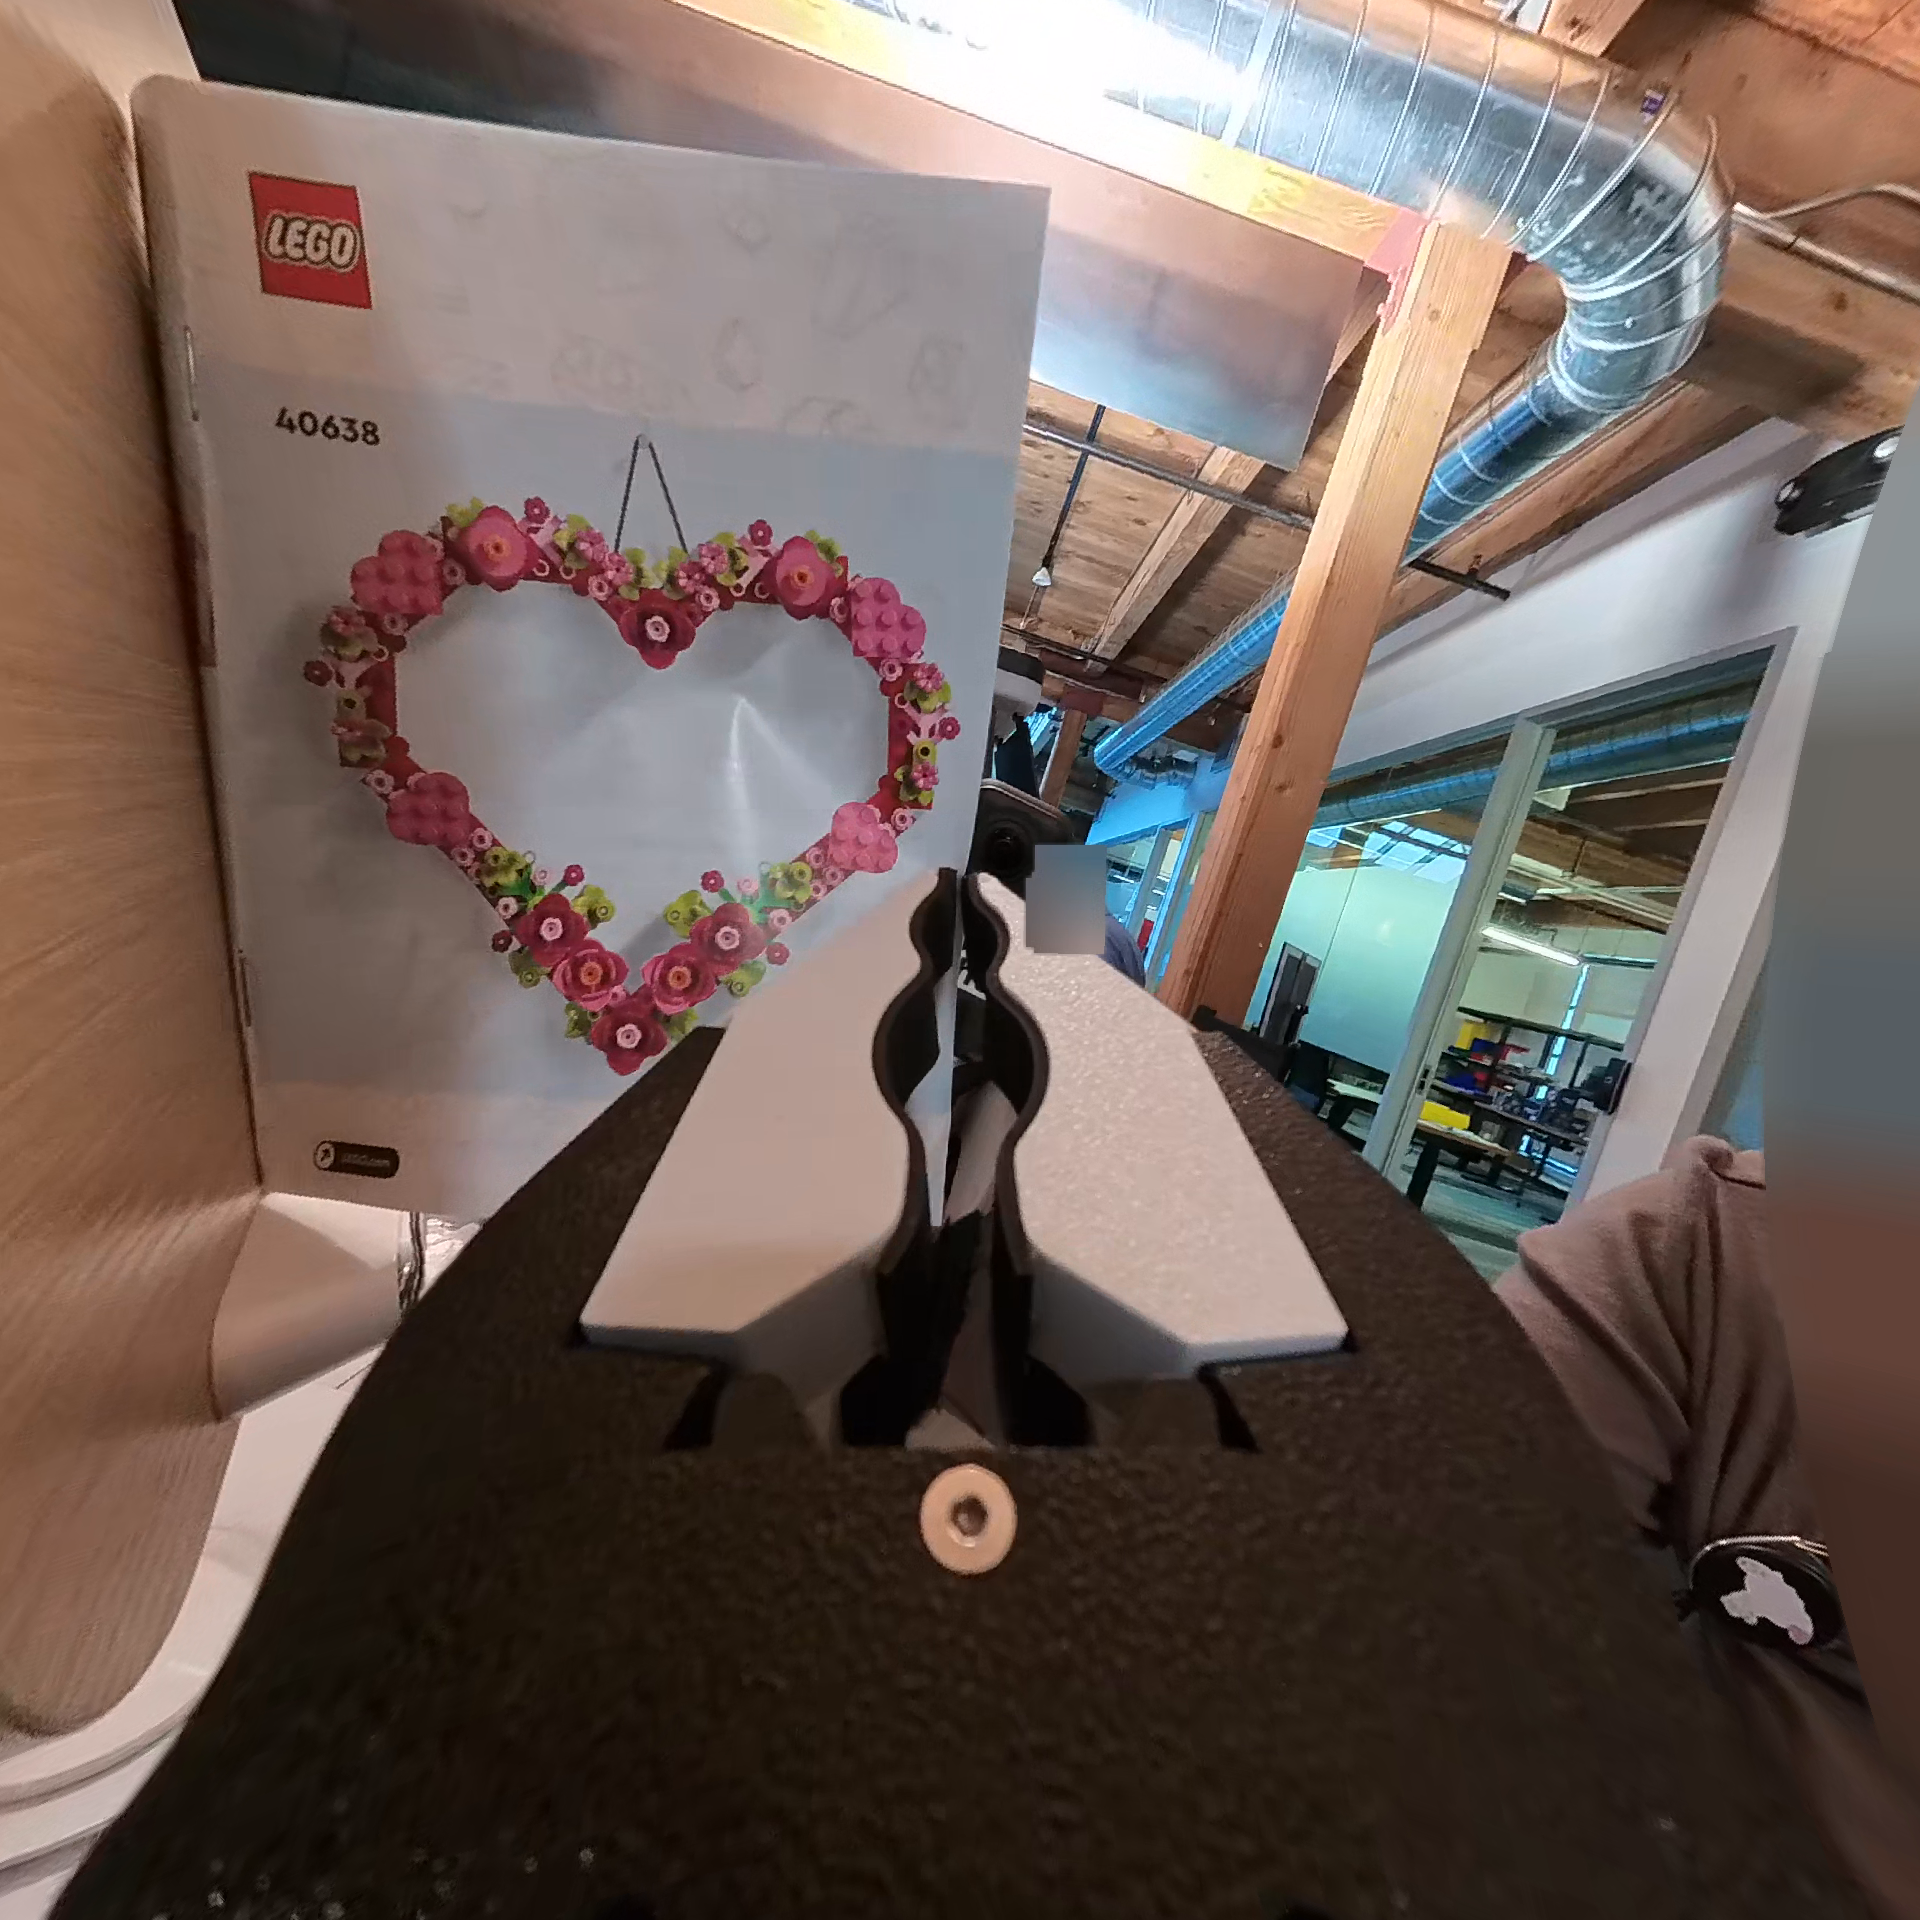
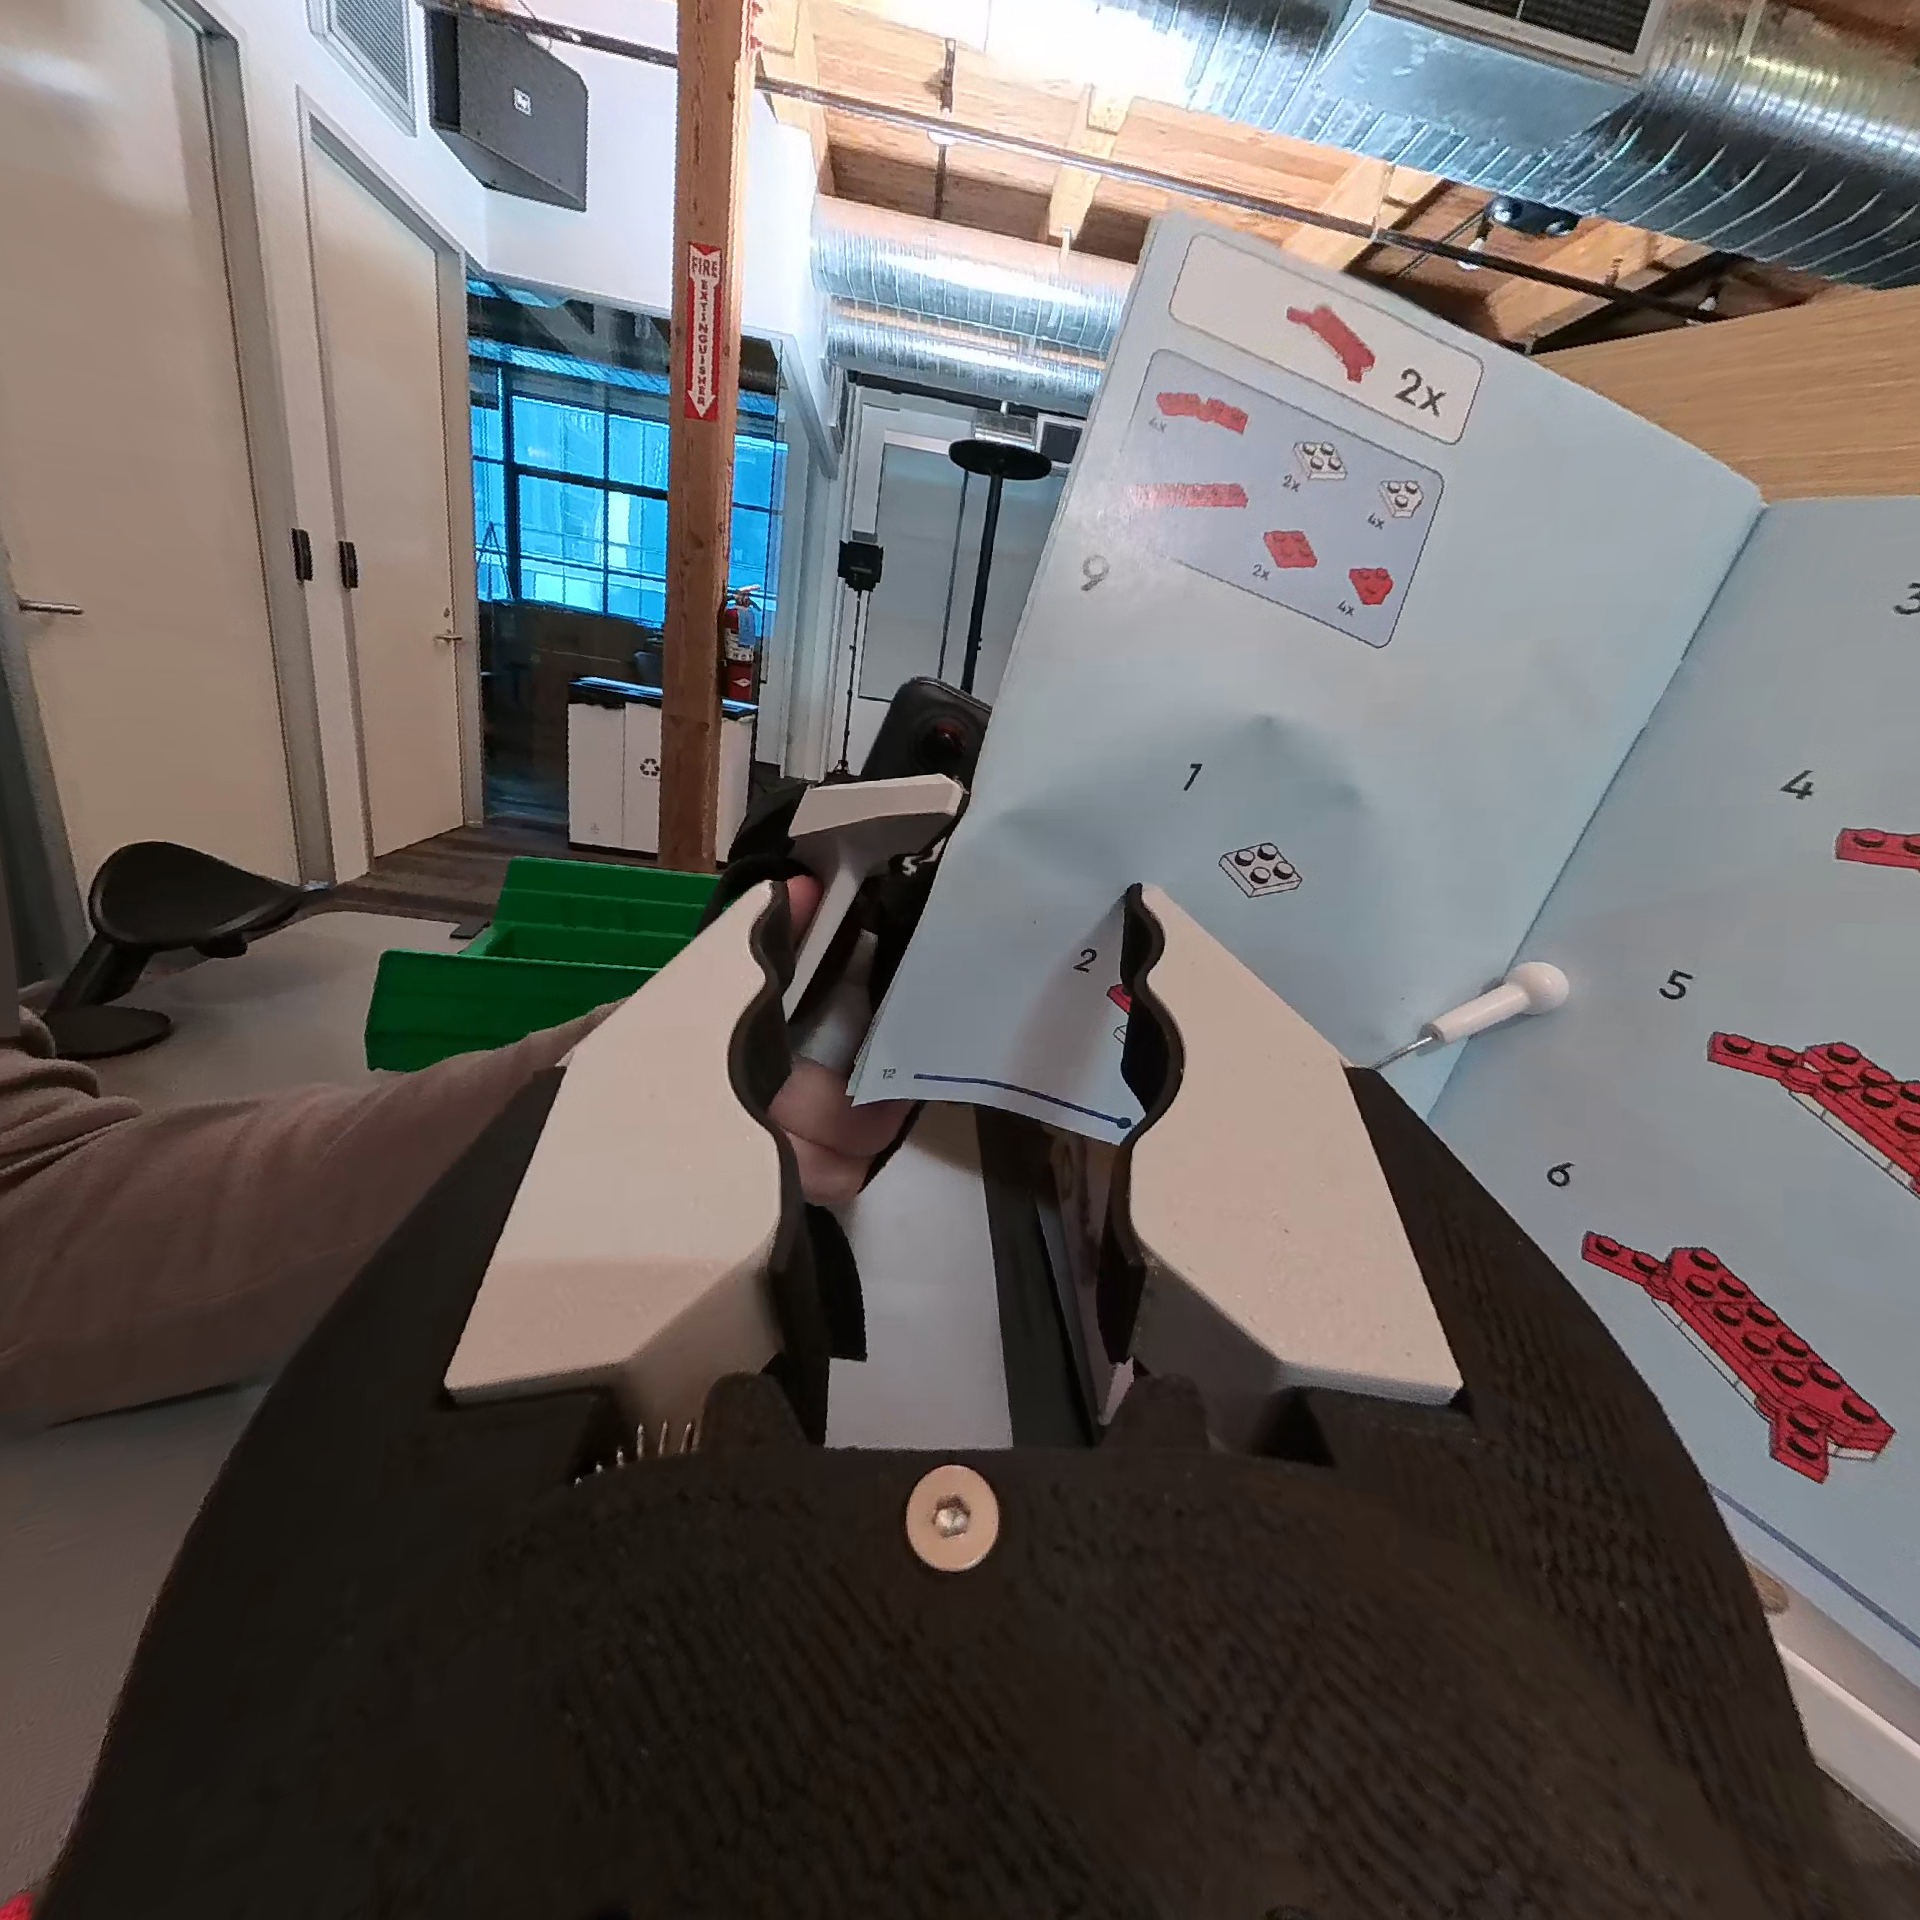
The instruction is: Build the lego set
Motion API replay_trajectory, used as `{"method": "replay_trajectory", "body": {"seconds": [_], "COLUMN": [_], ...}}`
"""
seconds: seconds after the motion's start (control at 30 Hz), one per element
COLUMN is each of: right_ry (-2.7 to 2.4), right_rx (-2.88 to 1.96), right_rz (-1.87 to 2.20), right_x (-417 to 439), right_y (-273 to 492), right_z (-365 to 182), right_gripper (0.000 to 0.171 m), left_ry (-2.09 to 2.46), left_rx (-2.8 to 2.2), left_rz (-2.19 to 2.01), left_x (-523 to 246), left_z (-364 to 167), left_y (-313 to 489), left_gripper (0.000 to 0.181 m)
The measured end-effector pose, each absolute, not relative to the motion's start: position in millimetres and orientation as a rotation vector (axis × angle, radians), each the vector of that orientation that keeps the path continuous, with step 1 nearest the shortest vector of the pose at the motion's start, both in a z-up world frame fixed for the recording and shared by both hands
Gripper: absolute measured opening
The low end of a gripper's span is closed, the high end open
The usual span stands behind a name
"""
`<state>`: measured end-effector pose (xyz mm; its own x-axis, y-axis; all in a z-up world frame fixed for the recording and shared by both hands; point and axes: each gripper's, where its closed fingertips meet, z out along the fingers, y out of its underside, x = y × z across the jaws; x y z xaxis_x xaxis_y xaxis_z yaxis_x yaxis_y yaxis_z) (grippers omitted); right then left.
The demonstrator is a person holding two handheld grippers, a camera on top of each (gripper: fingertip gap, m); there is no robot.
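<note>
left tongs (image 1: 961,904): jaws closed down to a thin slit, pinching the free edge of the instruction booklet (image 1: 613,665), which stands upright with its cover toward the camera. right tongs (image 2: 951,925): jaws parted wide, gripping nothing; the lower corner of an open page (image 2: 1247,727) hangs in the gap near the right-hand finger, though contact cannot be confirmed from this angle.

the booklet is held in the air between both tools, opened to a spread of numbered building steps. handling judgement: light, thin, floppy paper. it buckles already near the page centre and will crease or tear if pulled hard. best hold is the outer page margin, taken close to a corner, with the other tool steadying the stapled spine side.

beyond the page, a white pin (image 2: 1496,1013) shows near the fold. a sleeve (image 2: 208,1195) lies across the desk (image 2: 260,966), and a green bin (image 2: 561,956) sits farther back. no loose bricks are visible.
</note>
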<state>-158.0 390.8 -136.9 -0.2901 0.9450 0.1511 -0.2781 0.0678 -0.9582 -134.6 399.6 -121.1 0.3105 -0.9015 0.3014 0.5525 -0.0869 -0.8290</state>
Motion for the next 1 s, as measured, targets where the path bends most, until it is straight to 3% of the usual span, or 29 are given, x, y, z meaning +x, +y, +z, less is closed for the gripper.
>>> {"method": "replay_trajectory", "body": {"seconds": [0.4, 1.0], "right_ry": [-1.269, -1.084], "right_rx": [-0.755, -0.771], "right_rz": [1.474, 1.422], "right_x": [-156.3, -129.1], "right_y": [390.9, 418.9], "right_z": [-135.7, -111.0], "right_gripper": [0.062, 0.039], "left_ry": [0.406, 0.470], "left_rx": [-1.070, -1.210], "left_rz": [-1.318, -1.007], "left_x": [-132.1, -117.4], "left_z": [-119.9, -122.9], "left_y": [399.3, 409.3], "left_gripper": [0.000, 0.000]}}
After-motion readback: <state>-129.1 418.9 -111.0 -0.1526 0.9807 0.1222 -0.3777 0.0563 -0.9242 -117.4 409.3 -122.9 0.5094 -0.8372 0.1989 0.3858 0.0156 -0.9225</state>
